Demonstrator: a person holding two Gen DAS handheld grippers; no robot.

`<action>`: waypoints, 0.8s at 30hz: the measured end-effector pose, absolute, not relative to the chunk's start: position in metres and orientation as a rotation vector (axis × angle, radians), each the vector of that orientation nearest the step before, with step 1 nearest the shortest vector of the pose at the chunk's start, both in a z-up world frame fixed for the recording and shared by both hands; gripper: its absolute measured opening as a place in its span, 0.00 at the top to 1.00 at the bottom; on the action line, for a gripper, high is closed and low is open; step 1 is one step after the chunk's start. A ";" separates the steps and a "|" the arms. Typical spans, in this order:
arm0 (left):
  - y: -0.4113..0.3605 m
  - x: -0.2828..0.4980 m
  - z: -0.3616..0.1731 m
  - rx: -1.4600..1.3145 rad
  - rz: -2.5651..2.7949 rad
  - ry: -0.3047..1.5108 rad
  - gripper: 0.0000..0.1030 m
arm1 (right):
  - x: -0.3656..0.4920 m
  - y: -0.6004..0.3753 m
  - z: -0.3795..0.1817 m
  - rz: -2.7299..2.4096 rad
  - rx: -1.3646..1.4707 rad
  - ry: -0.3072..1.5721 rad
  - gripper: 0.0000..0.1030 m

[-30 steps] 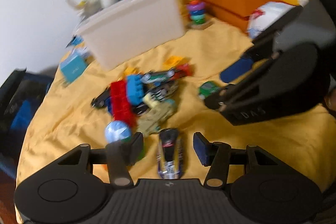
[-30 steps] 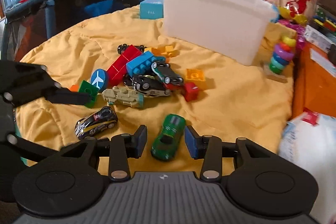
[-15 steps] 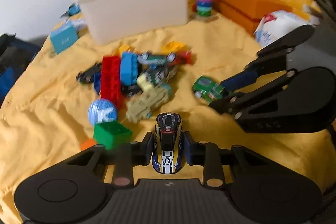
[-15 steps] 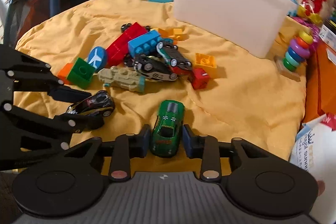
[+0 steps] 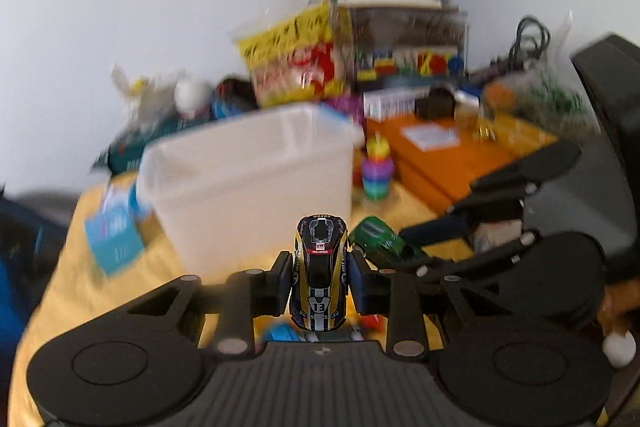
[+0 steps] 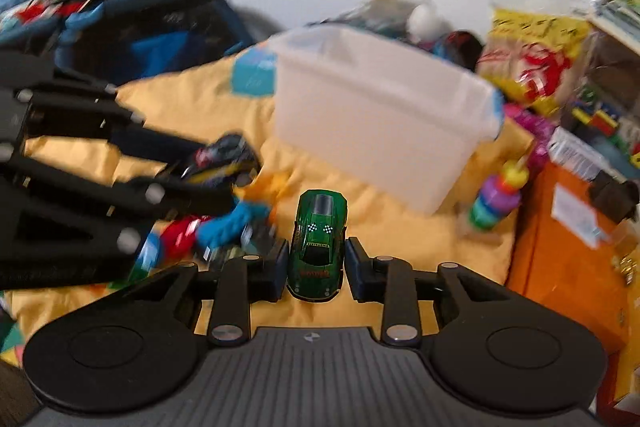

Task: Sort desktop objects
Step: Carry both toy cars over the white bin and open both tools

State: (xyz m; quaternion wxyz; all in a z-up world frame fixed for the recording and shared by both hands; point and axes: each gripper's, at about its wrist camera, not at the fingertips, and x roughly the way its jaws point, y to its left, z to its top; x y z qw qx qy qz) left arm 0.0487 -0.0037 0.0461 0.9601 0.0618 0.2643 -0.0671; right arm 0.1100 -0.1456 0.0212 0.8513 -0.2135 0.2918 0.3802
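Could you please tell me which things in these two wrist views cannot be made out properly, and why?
- White bin: its inside is hidden by its near wall in both views.
- Toy pile: smeared by motion blur in the right wrist view and partly covered by the left gripper; mostly hidden behind the gripper body in the left wrist view.
- Yellow bag: its print is too blurred to read.
- Green car: partly covered by the right gripper's finger in the left wrist view.
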 end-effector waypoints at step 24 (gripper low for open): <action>0.107 0.240 0.053 0.080 -0.192 0.630 0.52 | 0.248 -0.053 0.049 0.433 -0.347 0.525 0.62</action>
